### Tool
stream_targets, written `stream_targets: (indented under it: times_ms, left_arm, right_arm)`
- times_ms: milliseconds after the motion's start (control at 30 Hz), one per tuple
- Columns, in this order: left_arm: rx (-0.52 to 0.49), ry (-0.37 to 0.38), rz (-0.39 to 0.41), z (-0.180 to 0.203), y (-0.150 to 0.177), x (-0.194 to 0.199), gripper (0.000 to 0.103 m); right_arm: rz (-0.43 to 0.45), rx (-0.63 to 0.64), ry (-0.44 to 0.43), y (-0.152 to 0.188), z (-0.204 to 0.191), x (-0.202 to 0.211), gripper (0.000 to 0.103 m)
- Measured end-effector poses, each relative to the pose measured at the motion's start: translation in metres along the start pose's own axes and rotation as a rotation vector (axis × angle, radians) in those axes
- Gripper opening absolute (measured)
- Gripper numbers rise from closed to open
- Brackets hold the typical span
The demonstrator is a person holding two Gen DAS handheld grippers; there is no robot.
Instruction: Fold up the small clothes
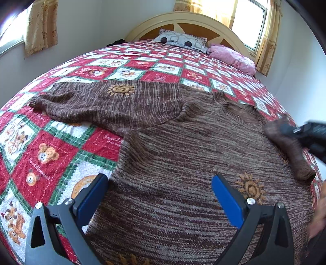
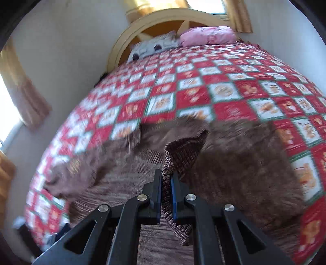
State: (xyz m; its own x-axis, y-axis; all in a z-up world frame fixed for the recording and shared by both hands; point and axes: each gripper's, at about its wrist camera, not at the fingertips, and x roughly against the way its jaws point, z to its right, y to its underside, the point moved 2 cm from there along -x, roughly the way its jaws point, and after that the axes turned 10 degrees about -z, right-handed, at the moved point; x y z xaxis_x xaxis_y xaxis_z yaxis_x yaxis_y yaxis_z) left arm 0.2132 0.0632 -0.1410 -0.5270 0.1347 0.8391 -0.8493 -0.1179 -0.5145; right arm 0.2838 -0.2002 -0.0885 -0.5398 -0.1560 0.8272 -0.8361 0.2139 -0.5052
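A brown knit sweater point(image 1: 183, 163) with orange sun motifs lies spread on the bed. Its left sleeve point(image 1: 106, 104) stretches out to the left. My left gripper point(image 1: 160, 183) is open and empty, low over the sweater's body near its left edge. My right gripper point(image 2: 166, 179) is shut on the right sleeve's cuff point(image 2: 183, 155) and holds it lifted above the sweater point(image 2: 234, 159); this sleeve point(image 1: 289, 150) and the gripper point(image 1: 305, 134) also show at the right edge of the left wrist view. The right wrist view is blurred by motion.
The bed has a red, white and green checked quilt point(image 1: 61, 155). A patterned grey pillow point(image 1: 181, 39) and a pink pillow point(image 1: 232, 56) lie by the cream headboard point(image 1: 183, 18). Walls and curtained windows stand on both sides.
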Motion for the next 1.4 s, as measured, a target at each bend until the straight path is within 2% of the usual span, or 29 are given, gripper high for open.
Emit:
stream_targets:
  times_ms: [100,200,267,400,500,533,567,633,700,833,933,1067,1200,1333,1400]
  left_arm:
    - [0.001,0.001,0.000,0.000,0.000,0.000,0.103]
    - [0.000,0.000,0.000,0.000,0.000,0.000,0.103]
    - [0.000,-0.001,0.000,0.000,0.000,0.000,0.103]
    - [0.000,0.000,0.000,0.000,0.000,0.000,0.103]
    - [0.000,0.001,0.000,0.000,0.000,-0.001,0.103]
    - [0.001,0.002,0.000,0.000,0.000,-0.001,0.103]
    - [0.002,0.002,0.000,0.000,0.000,-0.001,0.103]
    - [0.001,0.001,-0.001,0.000,0.000,-0.001,0.103]
    - [0.000,-0.001,-0.001,0.000,0.000,-0.002,0.103]
    - [-0.003,-0.008,-0.006,0.001,0.000,-0.003,0.103]
    - [-0.004,-0.010,-0.010,0.001,0.000,-0.004,0.103]
    - [-0.002,-0.005,-0.015,-0.001,-0.002,-0.005,0.103]
    - [0.057,0.061,0.008,-0.021,-0.006,0.008,0.103]
    - [0.210,-0.052,0.141,-0.077,-0.026,0.034,0.103]
    - [0.283,-0.100,0.151,-0.108,-0.041,0.038,0.103]
  right_arm:
    - [-0.001,0.069,0.071,0.013,-0.021,-0.032,0.007]
    - [-0.008,0.090,0.101,0.020,-0.025,-0.047,0.007]
    - [-0.025,0.096,0.086,0.022,-0.028,-0.054,0.008]
    - [-0.002,0.084,-0.004,0.016,-0.034,-0.056,0.010]
    - [-0.085,0.123,-0.155,0.014,-0.044,-0.062,0.010]
    - [-0.083,0.120,-0.202,0.015,-0.043,-0.054,0.010]
    - [-0.018,0.114,-0.224,0.015,-0.037,-0.036,0.010]
    - [0.101,0.094,-0.181,0.014,-0.021,-0.006,0.010]
    - [0.148,0.011,-0.084,0.009,0.010,0.012,0.010]
    - [0.065,-0.029,0.010,0.015,0.044,-0.005,0.010]
    - [-0.030,0.030,-0.045,0.033,0.031,-0.035,0.010]
    - [-0.017,0.120,0.005,0.039,0.013,-0.038,0.010]
    - [0.010,0.070,-0.035,0.042,0.028,-0.035,0.010]
    - [0.046,0.000,-0.080,0.040,0.037,-0.027,0.010]
    - [0.056,-0.012,-0.093,0.040,0.035,-0.025,0.010]
